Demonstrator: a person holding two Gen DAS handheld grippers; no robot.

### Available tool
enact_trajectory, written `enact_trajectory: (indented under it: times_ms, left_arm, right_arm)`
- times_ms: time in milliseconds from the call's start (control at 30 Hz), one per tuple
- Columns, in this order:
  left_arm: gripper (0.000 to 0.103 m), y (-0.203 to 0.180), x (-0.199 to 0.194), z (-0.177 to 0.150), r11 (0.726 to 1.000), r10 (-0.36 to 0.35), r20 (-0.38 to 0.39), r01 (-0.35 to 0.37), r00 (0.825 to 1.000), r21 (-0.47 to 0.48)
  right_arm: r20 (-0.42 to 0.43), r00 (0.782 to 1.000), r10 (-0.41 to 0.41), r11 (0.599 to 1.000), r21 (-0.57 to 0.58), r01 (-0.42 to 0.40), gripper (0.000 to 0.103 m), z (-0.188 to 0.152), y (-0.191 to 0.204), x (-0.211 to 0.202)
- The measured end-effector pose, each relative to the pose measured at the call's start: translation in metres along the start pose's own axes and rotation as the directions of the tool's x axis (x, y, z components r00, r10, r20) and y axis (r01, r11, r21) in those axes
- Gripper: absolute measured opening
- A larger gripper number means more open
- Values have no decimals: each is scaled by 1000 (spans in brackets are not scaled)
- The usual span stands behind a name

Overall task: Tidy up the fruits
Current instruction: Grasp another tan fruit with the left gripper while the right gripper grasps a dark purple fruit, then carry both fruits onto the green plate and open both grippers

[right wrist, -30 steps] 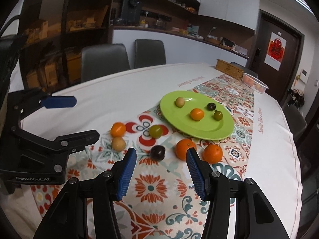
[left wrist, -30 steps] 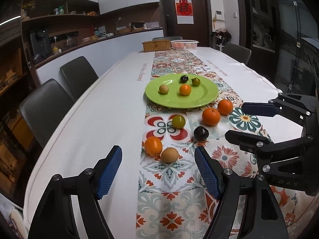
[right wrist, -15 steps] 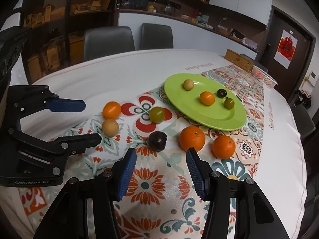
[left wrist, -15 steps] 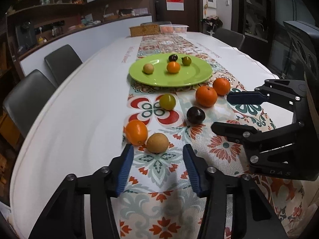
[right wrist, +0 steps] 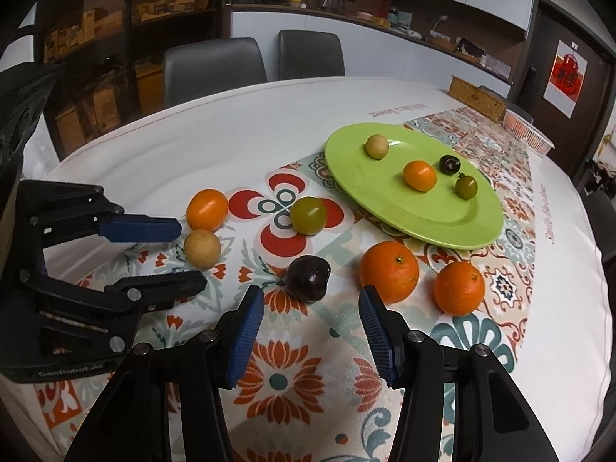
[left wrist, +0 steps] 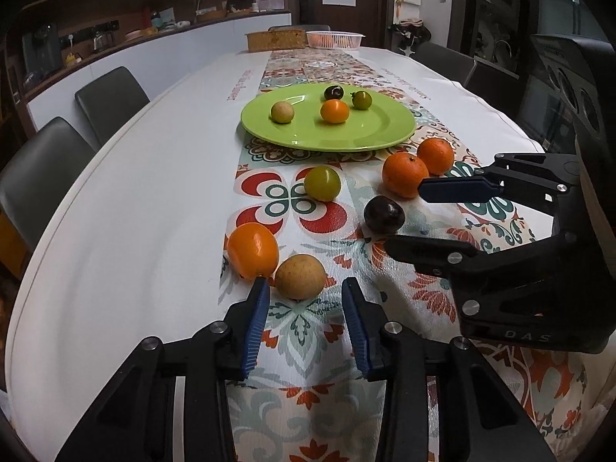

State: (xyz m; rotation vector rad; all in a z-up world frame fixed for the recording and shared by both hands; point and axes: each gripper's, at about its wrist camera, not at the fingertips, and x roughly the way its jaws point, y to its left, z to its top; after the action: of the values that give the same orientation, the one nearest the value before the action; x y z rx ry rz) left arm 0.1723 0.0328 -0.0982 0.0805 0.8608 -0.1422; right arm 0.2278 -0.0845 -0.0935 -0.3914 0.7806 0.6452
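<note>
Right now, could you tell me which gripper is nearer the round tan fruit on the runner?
Left. The left gripper opens just before the tan fruit; the right gripper faces the dark plum.

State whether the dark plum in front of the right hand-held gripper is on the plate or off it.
Off. The dark plum lies on the patterned runner, apart from the green plate.

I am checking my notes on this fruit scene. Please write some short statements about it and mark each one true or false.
1. Four fruits lie on the green plate. True.
2. The dark plum near the right gripper lies on the plate. False: it lies on the runner.
3. The left gripper holds the tan fruit. False: its jaws, just closing, are not touching it.
4. Two big oranges sit beside each other off the plate. True.
</note>
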Motion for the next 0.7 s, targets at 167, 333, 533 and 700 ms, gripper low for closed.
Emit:
enact_trajectory:
  times_ms: [167, 333, 533, 700]
  left_arm:
    - [36, 0, 3, 3, 1000, 1, -3, -1, 1000, -5]
    - [33, 1, 5, 4, 1000, 3, -7, -3, 1000, -16]
    - [30, 2, 6, 5, 999, 6, -8, -7, 1000, -32]
    - [29, 4, 6, 6, 999, -1, -7, 1, 1000, -46]
  right_arm:
    - [-10, 1000, 18, 1000, 18, -17, 50, 3, -1, 7]
    - [-24, 999, 30, 999, 27, -29, 44, 6, -2, 15]
    - [-40, 998, 43, 998, 43, -41, 40, 8, -2, 22]
    - [-42, 998, 55, 997, 63, -52, 31, 8, -2, 24]
